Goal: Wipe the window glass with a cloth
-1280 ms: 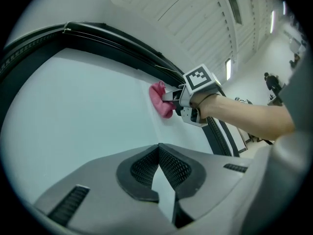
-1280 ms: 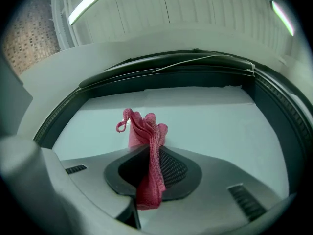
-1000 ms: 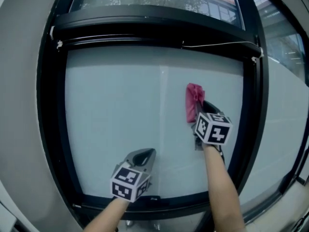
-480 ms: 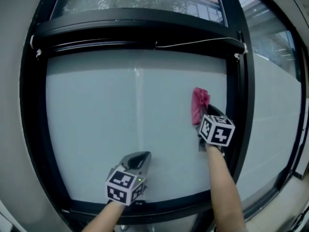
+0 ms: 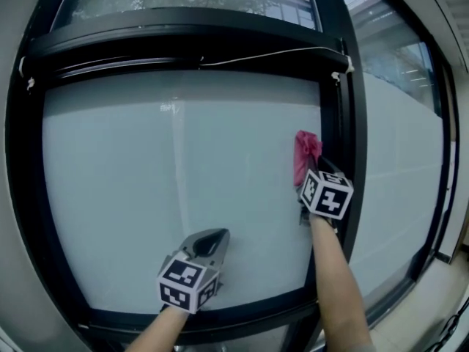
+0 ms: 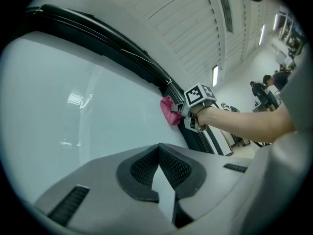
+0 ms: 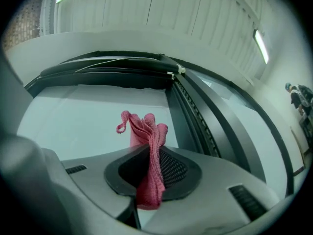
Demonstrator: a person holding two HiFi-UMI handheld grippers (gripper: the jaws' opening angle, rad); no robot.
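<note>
The right gripper (image 5: 308,169) has its jaws clamped on a folded pink cloth (image 5: 304,151). The cloth stands up out of the jaws in a bunch, and its free end seems to lie against the frosted window glass (image 5: 183,196) straight ahead of them. Just to the right of those jaws runs the black upright of the window frame (image 5: 335,123), and the cloth sits close beside it. In the right gripper view the cloth (image 7: 148,136) runs down between the two dark pads (image 7: 171,168) and hangs out below them. The left gripper (image 5: 212,239) is lower and off to the left, its jaws closed together on nothing and pointing at bare glass. I cannot tell whether they touch it.
</note>
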